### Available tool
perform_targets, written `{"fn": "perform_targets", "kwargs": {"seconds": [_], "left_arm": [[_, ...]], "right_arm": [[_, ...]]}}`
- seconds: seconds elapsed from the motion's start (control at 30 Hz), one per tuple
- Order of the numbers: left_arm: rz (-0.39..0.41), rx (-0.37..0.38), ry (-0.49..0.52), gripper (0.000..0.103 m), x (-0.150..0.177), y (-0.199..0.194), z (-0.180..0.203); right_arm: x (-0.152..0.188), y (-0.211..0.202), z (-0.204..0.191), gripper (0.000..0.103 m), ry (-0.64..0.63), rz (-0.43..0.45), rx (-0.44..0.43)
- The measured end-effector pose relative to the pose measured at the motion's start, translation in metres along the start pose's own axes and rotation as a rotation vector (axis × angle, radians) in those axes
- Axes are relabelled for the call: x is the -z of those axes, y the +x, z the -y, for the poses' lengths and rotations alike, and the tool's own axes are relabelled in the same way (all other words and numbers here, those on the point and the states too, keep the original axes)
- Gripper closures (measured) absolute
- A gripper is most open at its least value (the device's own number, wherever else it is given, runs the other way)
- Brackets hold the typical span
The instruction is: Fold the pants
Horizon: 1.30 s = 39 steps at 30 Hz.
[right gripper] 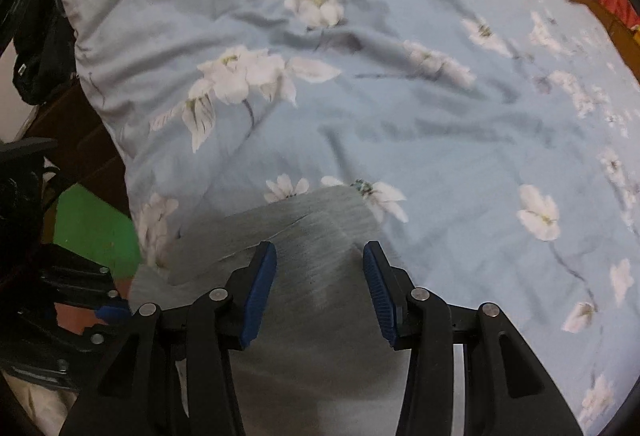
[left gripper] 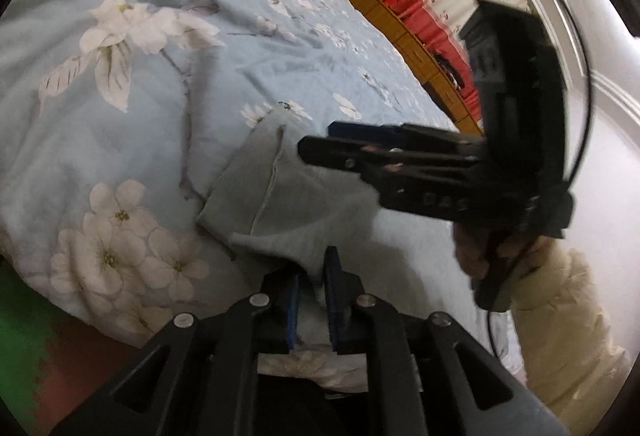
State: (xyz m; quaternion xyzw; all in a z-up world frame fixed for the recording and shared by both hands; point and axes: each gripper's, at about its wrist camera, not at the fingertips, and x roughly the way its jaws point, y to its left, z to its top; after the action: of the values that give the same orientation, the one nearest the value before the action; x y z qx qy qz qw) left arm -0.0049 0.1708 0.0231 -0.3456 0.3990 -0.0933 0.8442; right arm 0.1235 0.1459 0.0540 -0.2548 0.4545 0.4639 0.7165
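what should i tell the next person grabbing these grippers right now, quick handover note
Left gripper: shut on the near edge of the grey pants, pads pinching a fold of the fabric.
Right gripper: open, jaws wide apart, held just above the pants, gripping nothing.
Pants: a compact grey bundle at the near edge of the blue floral duvet, with at least one layer lying over another.
Done: some folding, judging by the layers.
Left: probably grip with the right gripper too, finish the last fold and lay the bundle flat. How many folds remain cannot be told.
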Motion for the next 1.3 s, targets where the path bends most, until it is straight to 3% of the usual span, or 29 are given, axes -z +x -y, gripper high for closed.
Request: {"fn": "perform_targets", "kwargs": {"seconds": [0.13,0.27,0.37,0.47,0.63,0.93,1.0,1.07,1.17,1.3], "left_arm": [[0.010,0.029,-0.008,0.093,-0.001,-0.004,-0.001],[0.035,0.056,-0.034,0.084,-0.006,-0.006,-0.006],[0.028,0.098,-0.078,0.082,-0.007,-0.006,-0.013],[0.038,0.117,-0.091,0.080,-0.009,-0.009,-0.015],[0.064,0.080,-0.071,0.078,-0.012,-0.010,-0.013],[0.104,0.058,-0.164,0.077,-0.010,-0.006,-0.031],[0.122,0.068,-0.179,0.079,-0.010,-0.007,-0.035],[0.170,0.069,-0.181,0.099,-0.004,-0.020,-0.036],[0.254,0.011,-0.159,0.099,-0.003,-0.036,-0.038],[0.228,-0.013,-0.170,0.099,-0.003,-0.033,-0.048]], "right_arm": [[0.000,0.002,-0.001,0.062,-0.010,0.051,0.000],[-0.001,0.004,0.002,0.065,0.004,0.044,-0.012],[0.003,0.006,0.005,0.085,0.041,0.052,-0.035],[0.005,0.000,0.003,0.097,0.051,0.093,-0.025],[0.009,-0.017,0.001,0.099,0.067,0.179,-0.006],[0.002,-0.034,-0.011,0.099,0.022,0.275,0.106],[0.001,-0.034,-0.008,0.099,0.034,0.285,0.111],[-0.002,-0.032,-0.005,0.099,0.052,0.298,0.124],[-0.005,-0.021,0.001,0.099,0.098,0.290,0.104],[-0.005,0.006,0.009,0.099,0.148,0.216,0.070]]}}
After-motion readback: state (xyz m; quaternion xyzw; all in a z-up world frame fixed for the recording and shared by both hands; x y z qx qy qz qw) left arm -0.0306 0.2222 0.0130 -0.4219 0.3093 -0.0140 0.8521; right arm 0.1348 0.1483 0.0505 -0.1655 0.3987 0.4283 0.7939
